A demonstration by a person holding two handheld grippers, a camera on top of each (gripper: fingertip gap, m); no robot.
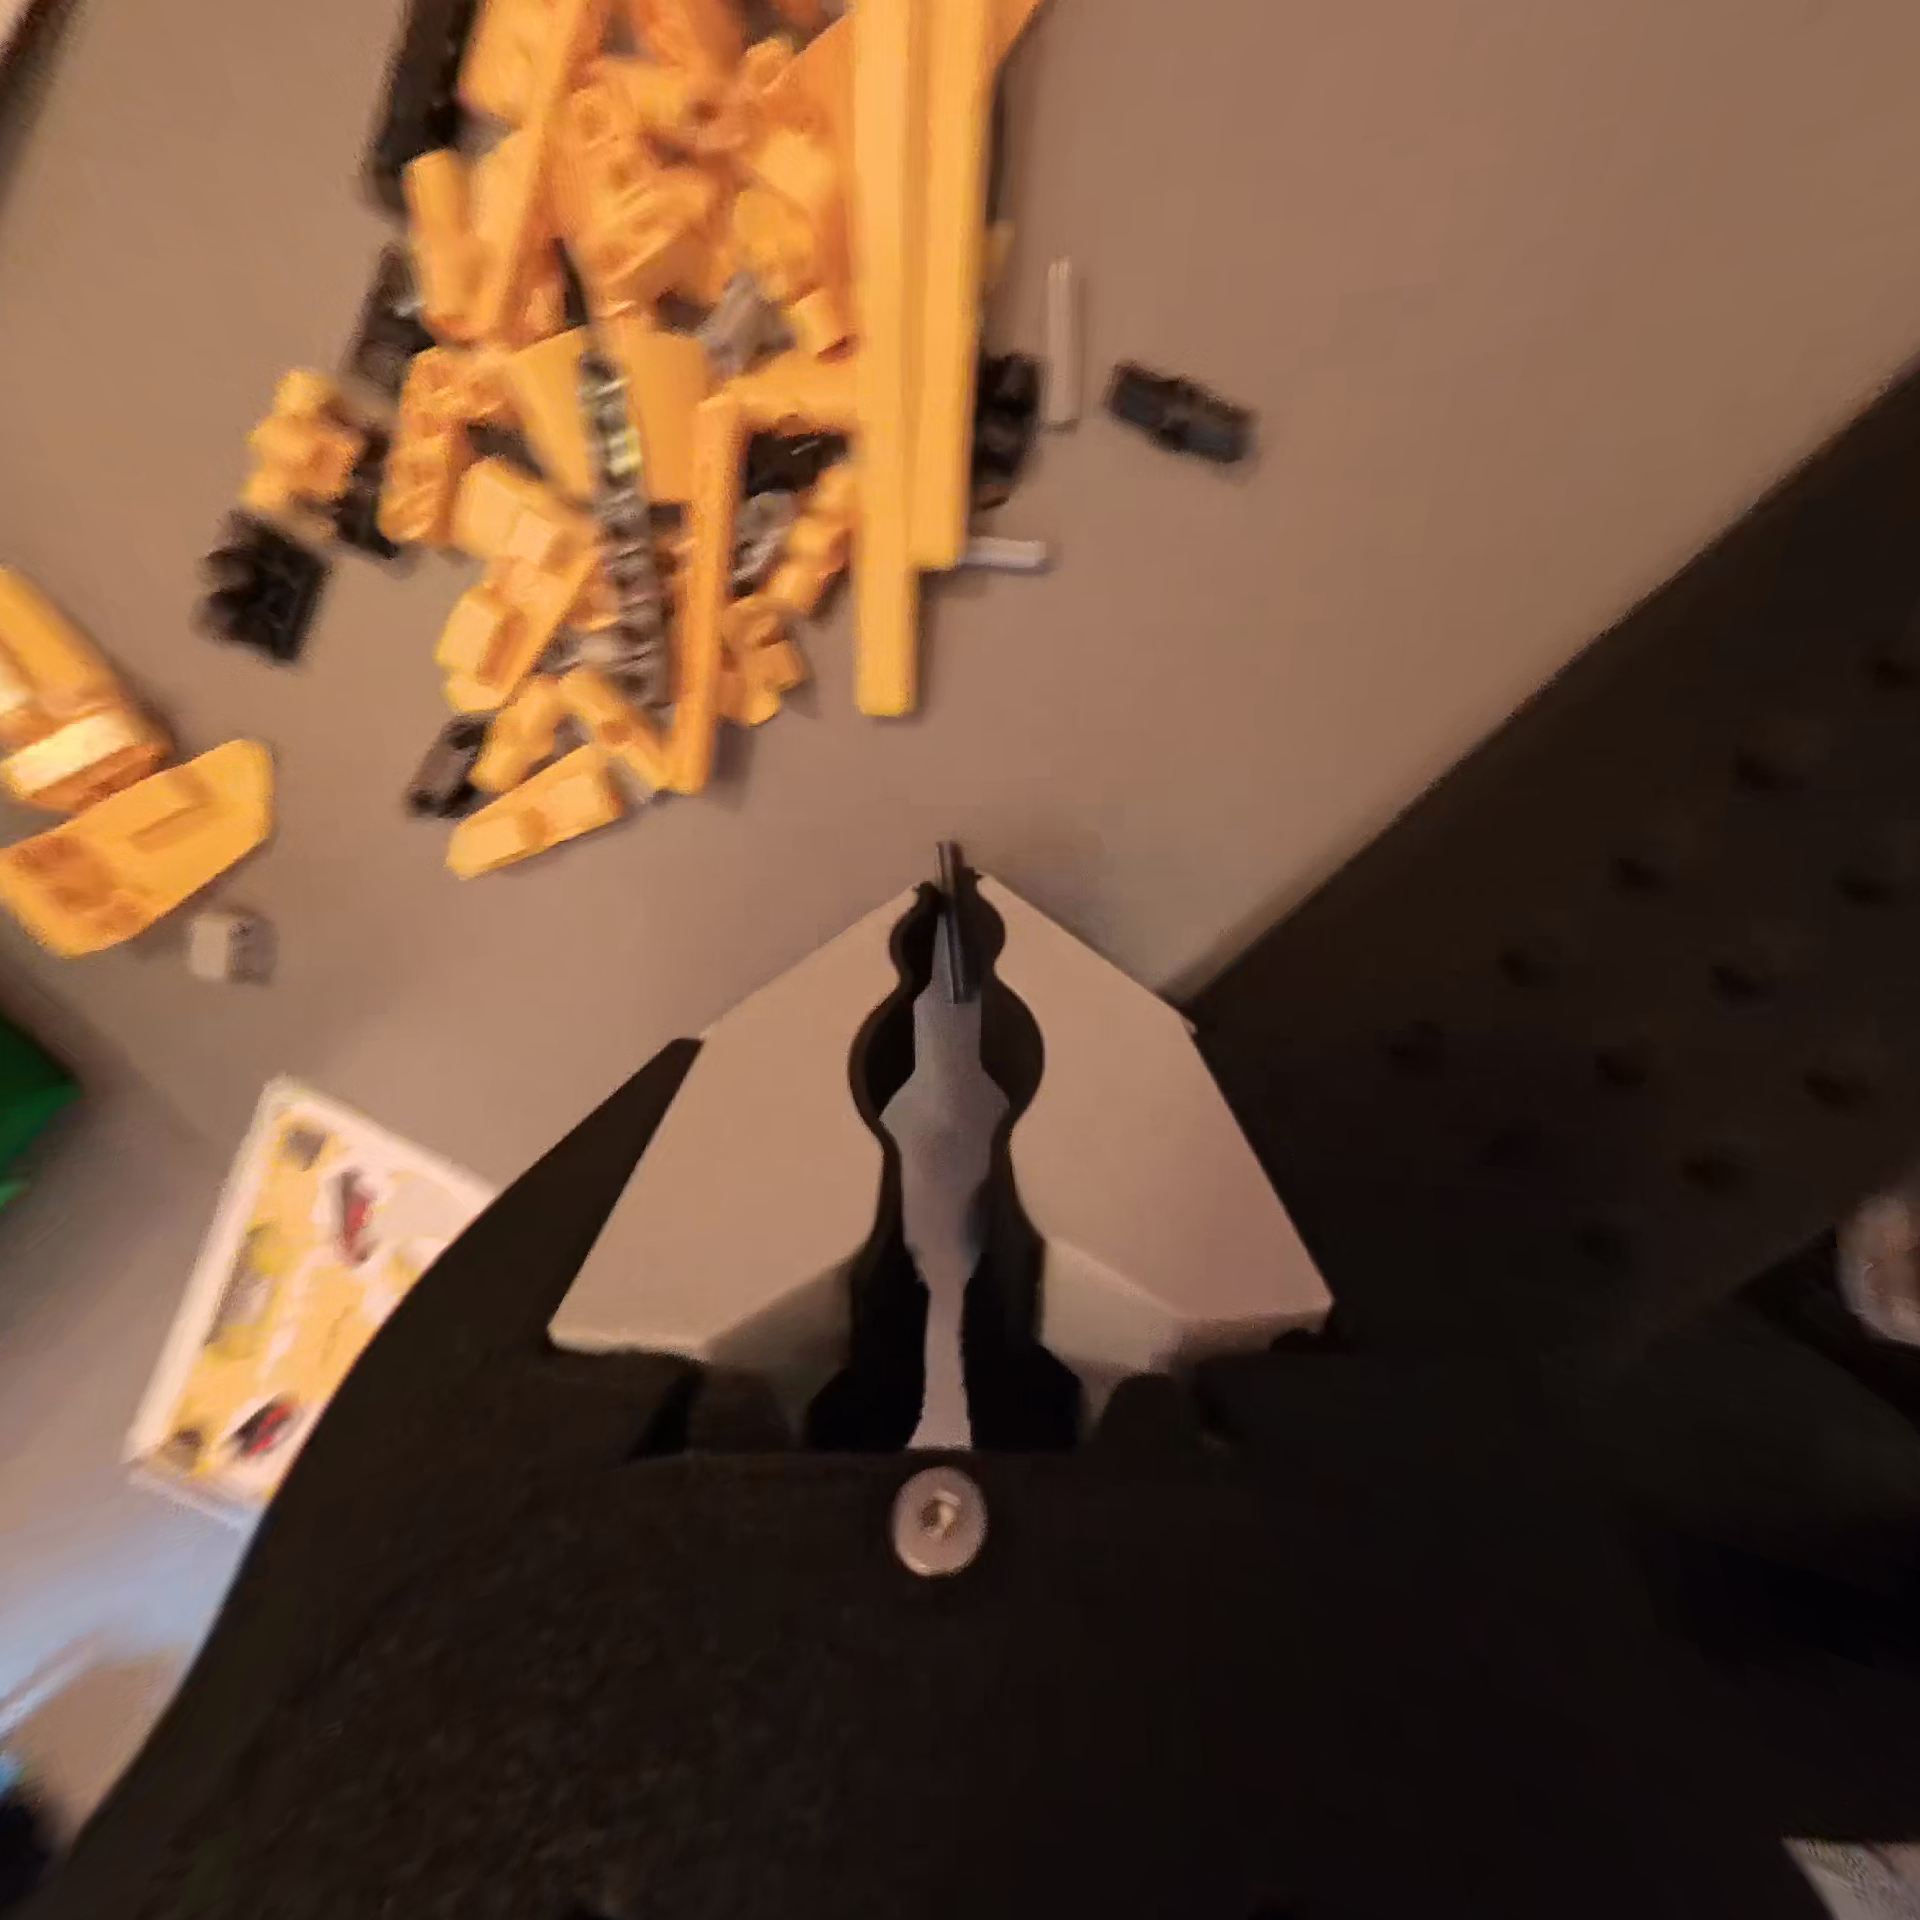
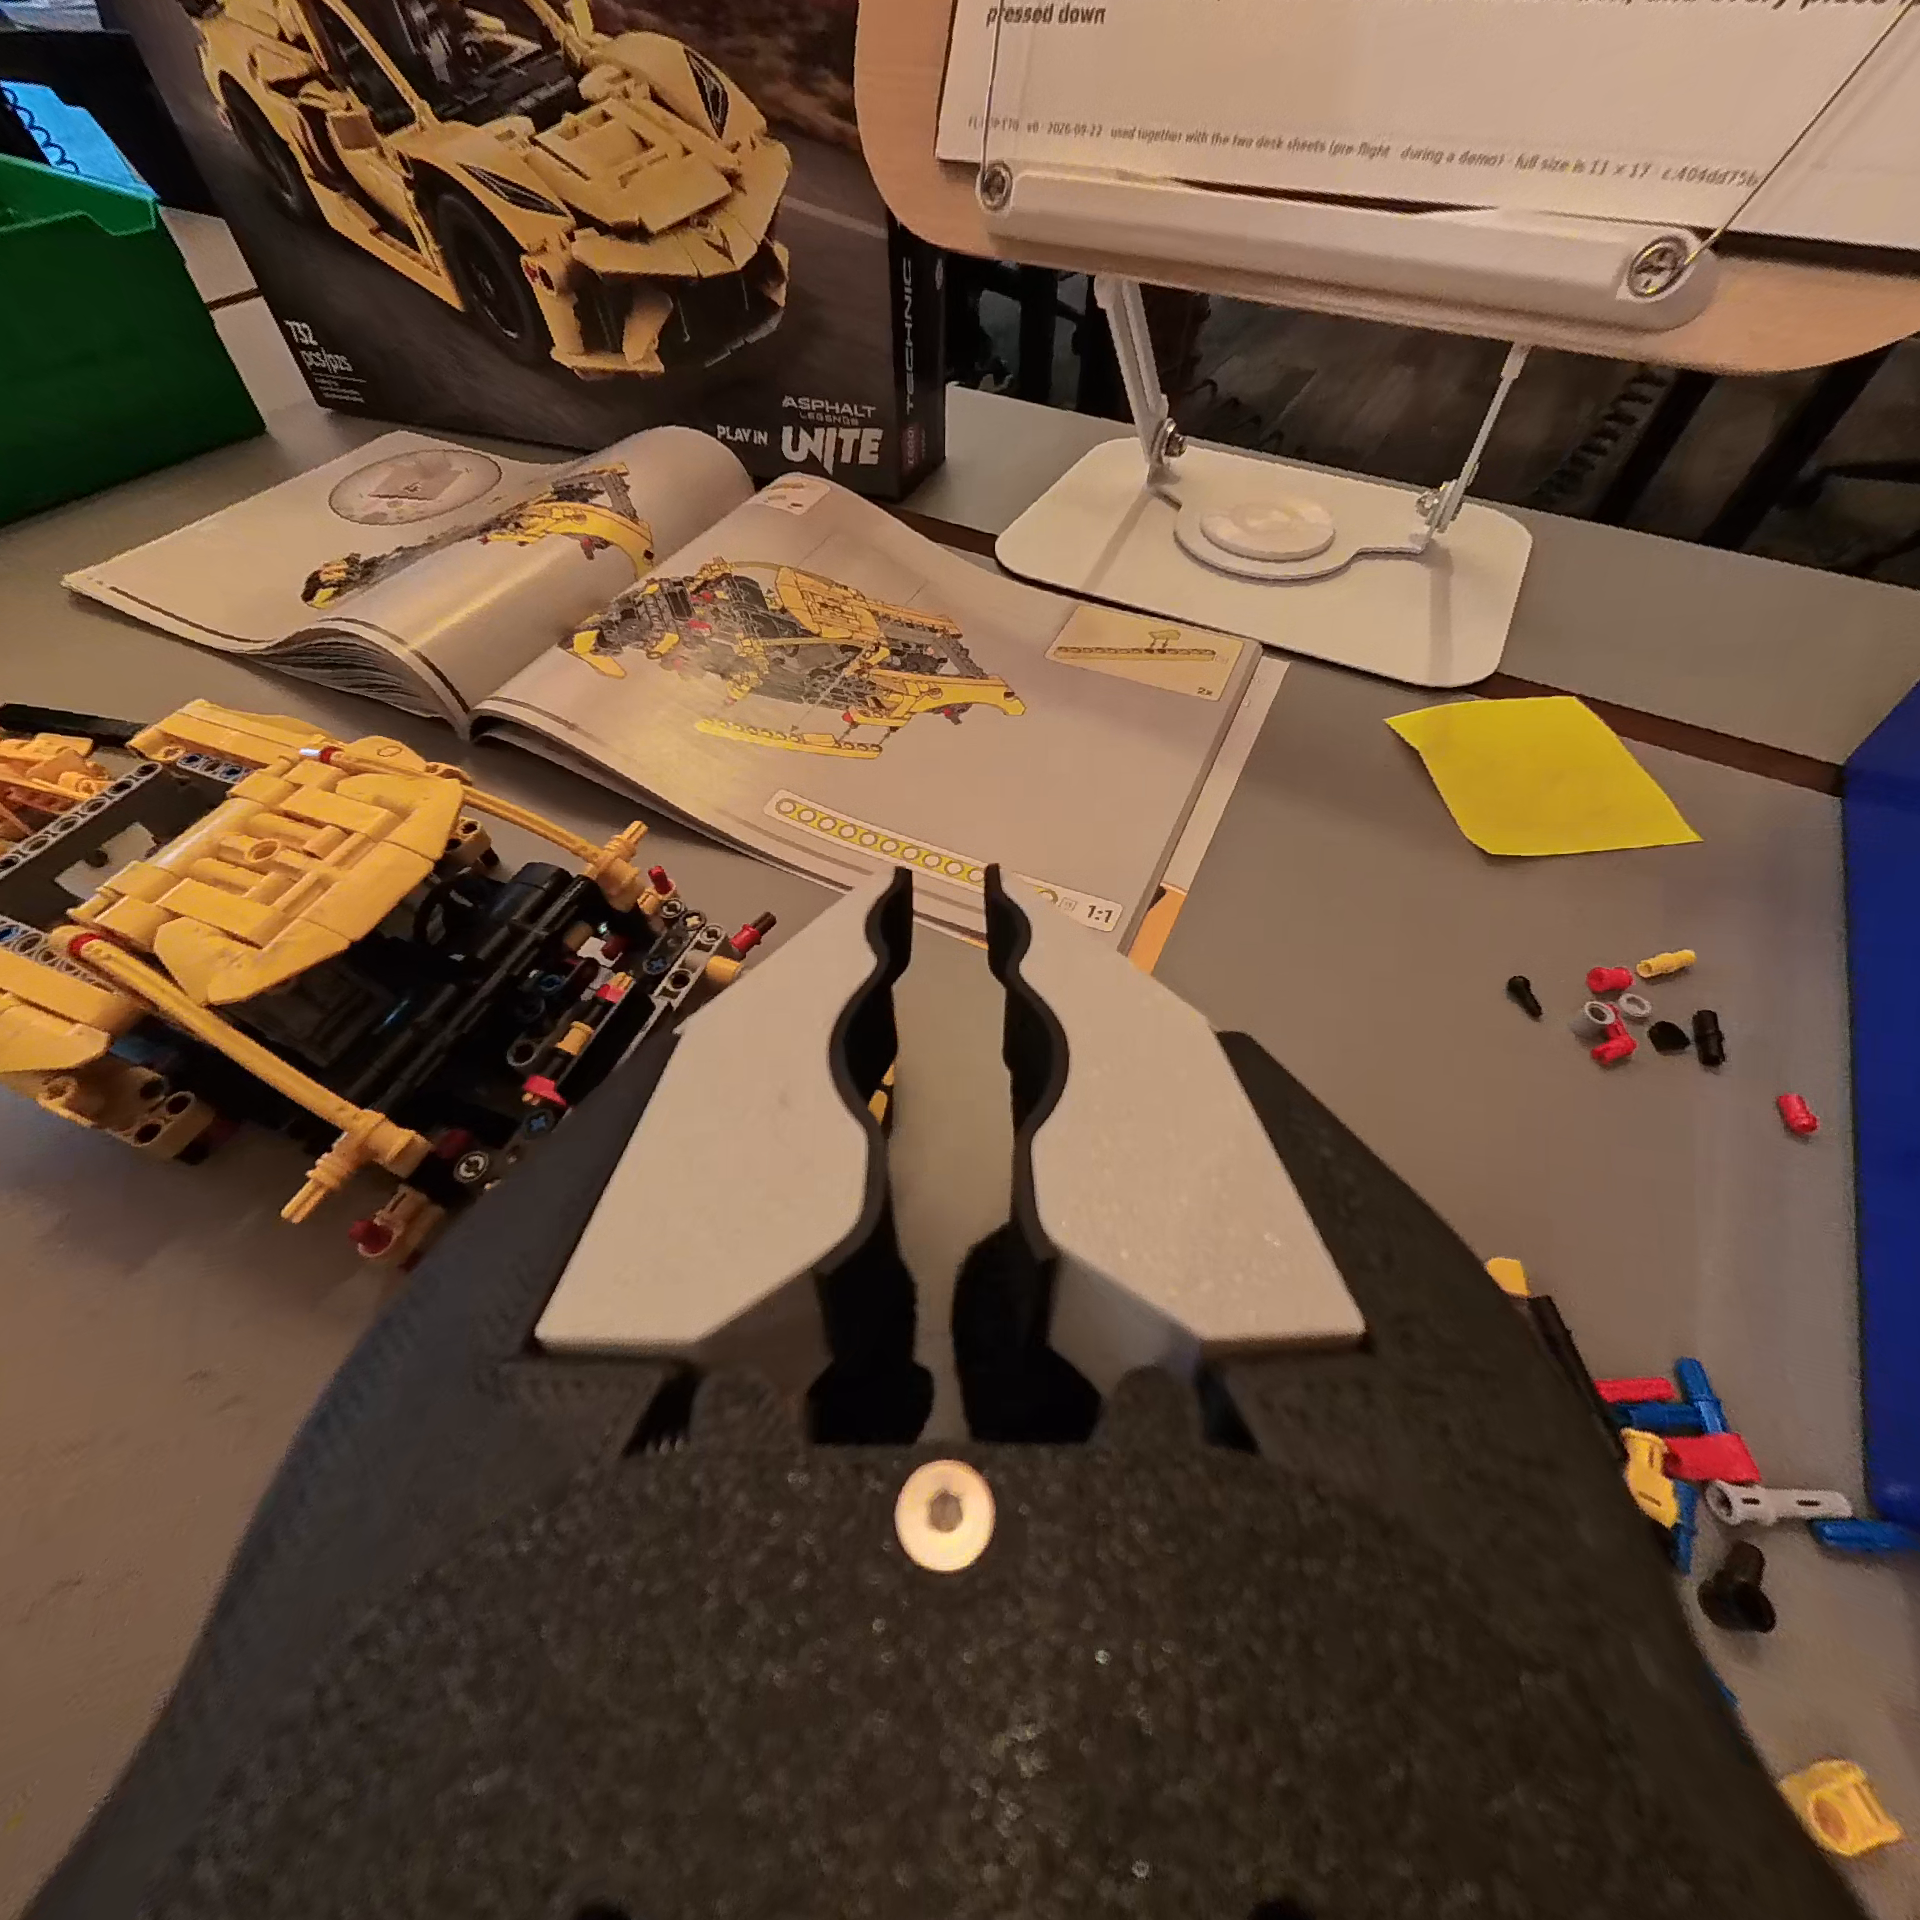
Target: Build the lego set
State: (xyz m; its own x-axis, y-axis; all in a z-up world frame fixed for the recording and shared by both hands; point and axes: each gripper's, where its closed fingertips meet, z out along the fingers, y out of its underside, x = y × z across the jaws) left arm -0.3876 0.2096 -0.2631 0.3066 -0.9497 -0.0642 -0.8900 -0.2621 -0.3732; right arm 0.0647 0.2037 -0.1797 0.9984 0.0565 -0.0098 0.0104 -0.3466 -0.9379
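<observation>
In the left wrist view, my left gripper [image 1: 949,899] is shut on a small dark thin piece [image 1: 950,935] that sticks out a little past the fingertips. It is held above the table, short of a blurred pile of yellow, black and grey lego parts [image 1: 665,416]. In the right wrist view, my right gripper [image 2: 945,888] is open and empty, with a narrow gap between its jaws. It hovers over the lower edge of the open instruction booklet [image 2: 727,665]. The partly built yellow car [image 2: 270,935] sits to its left.
A black perforated board [image 1: 1662,935] and a small picture sheet [image 1: 301,1278] lie near the left gripper. The right wrist view shows the set's box [image 2: 582,239], a white document stand [image 2: 1268,561], a yellow sticky note [image 2: 1538,774], loose pins [image 2: 1642,1013], a blue bin [image 2: 1886,1091] and a green bin [image 2: 94,332].
</observation>
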